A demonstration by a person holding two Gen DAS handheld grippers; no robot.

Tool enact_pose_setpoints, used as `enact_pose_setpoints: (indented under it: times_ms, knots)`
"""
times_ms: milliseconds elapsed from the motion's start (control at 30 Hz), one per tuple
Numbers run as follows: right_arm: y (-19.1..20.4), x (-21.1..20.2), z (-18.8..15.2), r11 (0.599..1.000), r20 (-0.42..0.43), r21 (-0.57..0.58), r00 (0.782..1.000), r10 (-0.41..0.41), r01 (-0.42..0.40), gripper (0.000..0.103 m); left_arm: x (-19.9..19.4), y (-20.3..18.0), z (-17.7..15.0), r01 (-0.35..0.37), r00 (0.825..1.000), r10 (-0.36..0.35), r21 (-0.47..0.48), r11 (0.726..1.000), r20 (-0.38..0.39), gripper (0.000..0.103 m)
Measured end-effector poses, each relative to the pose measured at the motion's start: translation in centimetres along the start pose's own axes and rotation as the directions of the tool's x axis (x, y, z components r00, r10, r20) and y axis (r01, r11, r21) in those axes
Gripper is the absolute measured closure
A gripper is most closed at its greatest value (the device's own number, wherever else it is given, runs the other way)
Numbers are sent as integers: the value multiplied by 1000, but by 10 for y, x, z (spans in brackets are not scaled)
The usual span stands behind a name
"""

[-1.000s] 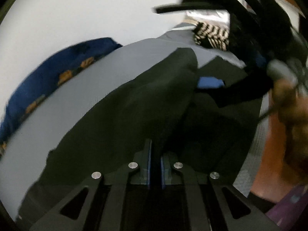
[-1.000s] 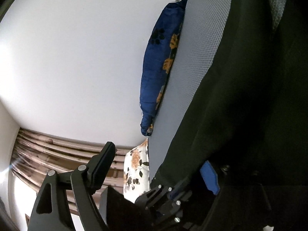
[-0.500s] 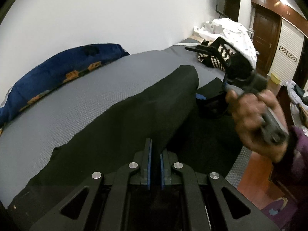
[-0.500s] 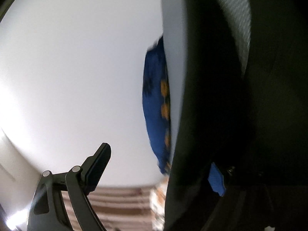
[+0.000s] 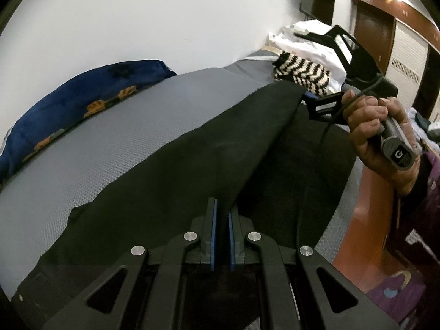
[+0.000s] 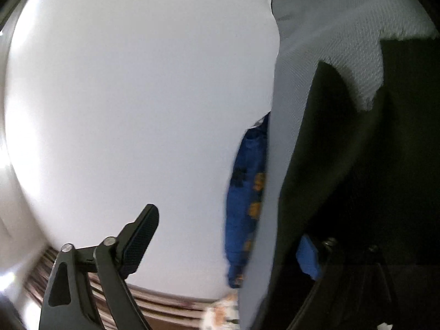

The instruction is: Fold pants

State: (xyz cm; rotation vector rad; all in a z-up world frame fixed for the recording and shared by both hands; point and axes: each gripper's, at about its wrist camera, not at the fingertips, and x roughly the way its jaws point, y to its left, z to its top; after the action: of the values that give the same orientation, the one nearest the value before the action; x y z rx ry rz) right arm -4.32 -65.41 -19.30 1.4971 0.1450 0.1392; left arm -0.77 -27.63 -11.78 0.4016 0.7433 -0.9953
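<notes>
Across mid-frame, black pants [image 5: 209, 148] on grey mattress [image 5: 115, 148], left gripper [image 5: 222, 236] pinching their near edge, right gripper [image 5: 316, 96] spread wide at the far corner

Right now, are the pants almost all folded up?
Not yet. One leg of the black pants already lies over the other on the gray bed. The left gripper pinches one end; the right gripper is wide open at the far end. The crosswise folds are left.
</notes>
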Motion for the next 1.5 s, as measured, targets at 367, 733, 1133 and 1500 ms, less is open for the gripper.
enact_pose_setpoints:
  times_ms: [367,733,1133,1500]
  knots:
    - [-44,-13,29,977,5,109,983,-186,184,91,8,-7,-4,-13,999,14,24,1000,-30,95]
    - [11,-60,3,913,116,-166,927,-357,372,97,5,-14,-14,-3,999,5,59,998,-34,95]
    - [-51,-134,-14,868,139,-47,864,-484,493,97,18,-42,-49,4,994,14,162,987,-108,95]
    - [-48,-158,-13,872,158,-4,861,-483,490,97,5,-43,-58,15,996,-2,150,989,-87,95]
